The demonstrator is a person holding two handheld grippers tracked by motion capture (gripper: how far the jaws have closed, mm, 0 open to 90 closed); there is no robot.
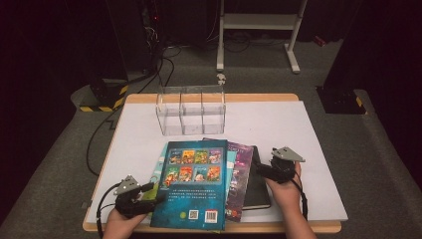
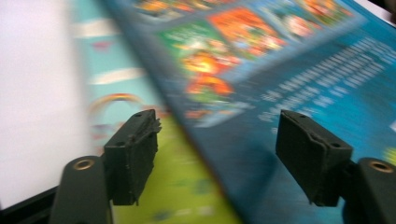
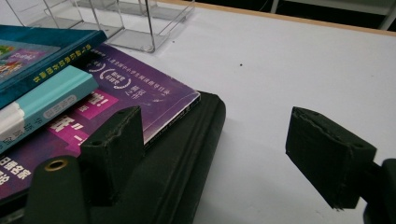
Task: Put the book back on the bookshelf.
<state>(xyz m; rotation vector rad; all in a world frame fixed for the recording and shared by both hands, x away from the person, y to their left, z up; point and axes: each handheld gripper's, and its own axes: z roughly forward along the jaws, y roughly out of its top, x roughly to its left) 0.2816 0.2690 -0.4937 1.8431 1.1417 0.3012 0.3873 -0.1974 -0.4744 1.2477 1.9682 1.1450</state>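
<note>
We have barely begun: the stack of books, dark teal picture book (image 1: 191, 185) topmost, lies at the desk's (image 1: 278, 119) near edge, the clear three-bay plastic organiser (image 1: 191, 110) near the far edge unfilled. Our left gripper (image 1: 158, 193) gapes around the teal book's left edge without pinching it; our right gripper (image 1: 260, 168) hangs released beside the black notebook (image 3: 187, 154).

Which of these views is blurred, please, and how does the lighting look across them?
Left gripper view: the blue book's cover is smeared by motion blur, while the jaw pads stay sharp. Right gripper view: crisp, the print on the purple book is clear. High view: the white table is evenly lit, the room behind dark, and the clear organizer shows faint glare.
</note>
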